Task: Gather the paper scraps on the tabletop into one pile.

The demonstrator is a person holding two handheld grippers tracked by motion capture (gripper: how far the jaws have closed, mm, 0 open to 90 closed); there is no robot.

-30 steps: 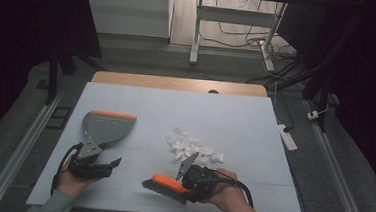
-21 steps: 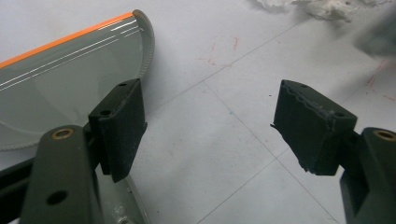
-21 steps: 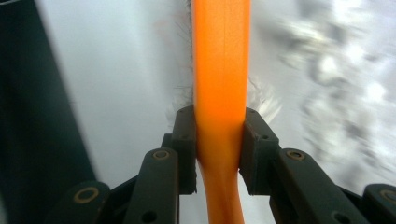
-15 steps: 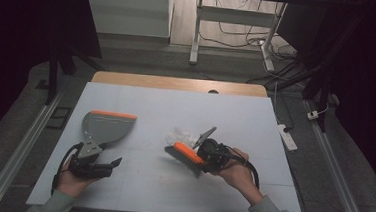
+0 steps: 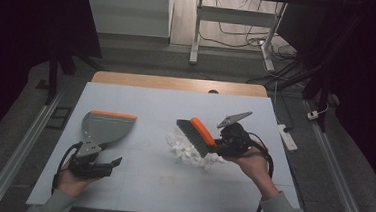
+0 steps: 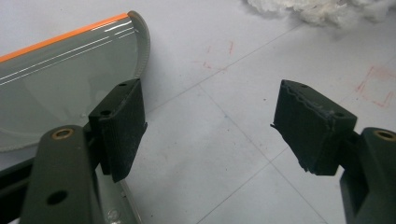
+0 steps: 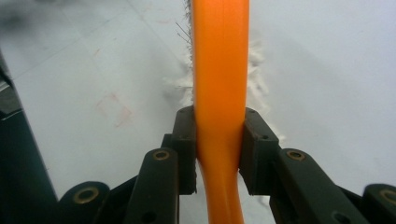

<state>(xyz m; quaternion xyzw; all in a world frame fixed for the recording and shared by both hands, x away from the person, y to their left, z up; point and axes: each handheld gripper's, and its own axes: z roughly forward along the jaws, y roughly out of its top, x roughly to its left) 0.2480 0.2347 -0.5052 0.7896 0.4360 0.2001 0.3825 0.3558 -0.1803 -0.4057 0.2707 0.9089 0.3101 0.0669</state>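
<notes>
A grey dustpan (image 5: 108, 126) with an orange lip lies flat on the left of the pale table (image 5: 146, 103). My left gripper (image 5: 95, 165) rests just in front of its handle, jaws open. In the left gripper view the dustpan (image 6: 56, 88) sits beside the left jaw of that gripper (image 6: 210, 119). A pile of white fluff (image 5: 193, 152) lies mid-table and shows as the fluff (image 6: 322, 10) at the top edge. My right gripper (image 5: 229, 141) is shut on an orange brush (image 5: 197, 133), held over the pile's right side. The handle (image 7: 219, 70) runs between the shut jaws of the right gripper (image 7: 219, 144).
The table's far edge is a wooden strip (image 5: 177, 82). A white power strip (image 5: 286, 135) lies on the floor to the right. White desk legs (image 5: 196, 31) and cables stand beyond. Metal rails (image 5: 23, 144) run along the floor on both sides.
My right gripper carried the brush from the table's front edge away from the person and to the right, over the fluff pile. The left gripper and dustpan stayed still.
</notes>
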